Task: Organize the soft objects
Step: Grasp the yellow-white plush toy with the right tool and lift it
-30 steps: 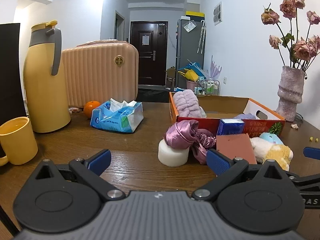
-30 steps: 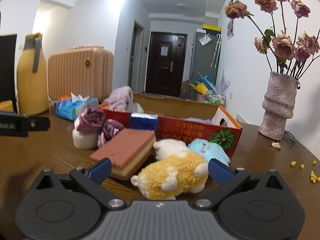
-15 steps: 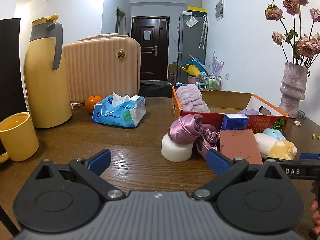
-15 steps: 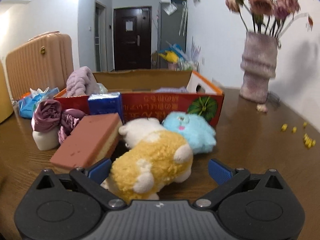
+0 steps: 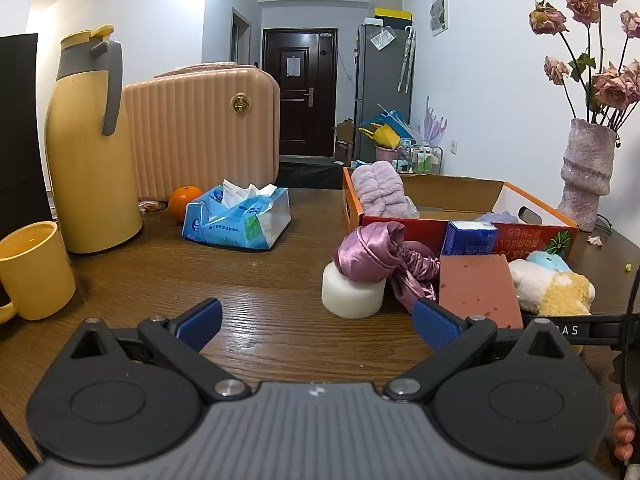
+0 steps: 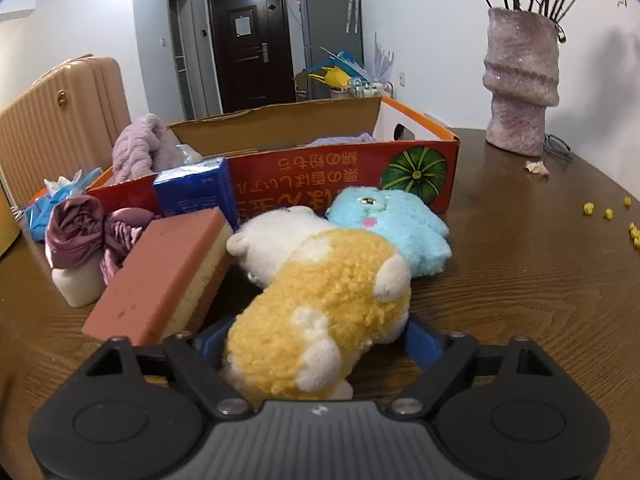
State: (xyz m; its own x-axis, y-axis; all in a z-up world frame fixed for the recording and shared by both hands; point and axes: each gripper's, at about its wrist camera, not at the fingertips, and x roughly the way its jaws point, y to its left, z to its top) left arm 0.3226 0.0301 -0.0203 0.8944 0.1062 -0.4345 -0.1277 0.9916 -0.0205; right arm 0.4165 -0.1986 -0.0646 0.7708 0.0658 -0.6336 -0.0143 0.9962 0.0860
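On the wooden table [image 5: 256,276] ahead of your left gripper [image 5: 316,320], its ribbed blue pads stand wide apart over bare wood grain, holding nothing. The only letters you can read here are "AS" in white on the black bar at the right; the print on the red side of the cardboard box [image 5: 532,236] is upside down. A fluffy lilac towel [image 5: 380,190] sits in the box's left corner. In front lie a white foam cylinder [image 5: 352,292] with a shiny purple satin bundle [image 5: 372,256] draped over it, and a flat brick-red sponge [image 5: 478,288].

In your right wrist view, your right gripper [image 6: 316,340] has its blue fingers on either flank of the curly yellow plush toy [image 6: 320,312]; whether they press it, you cannot tell. Behind it, a white plush [image 6: 276,240] and a sky-blue plush [image 6: 392,224] lie against the box's front, beside a painted green pumpkin [image 6: 414,172].
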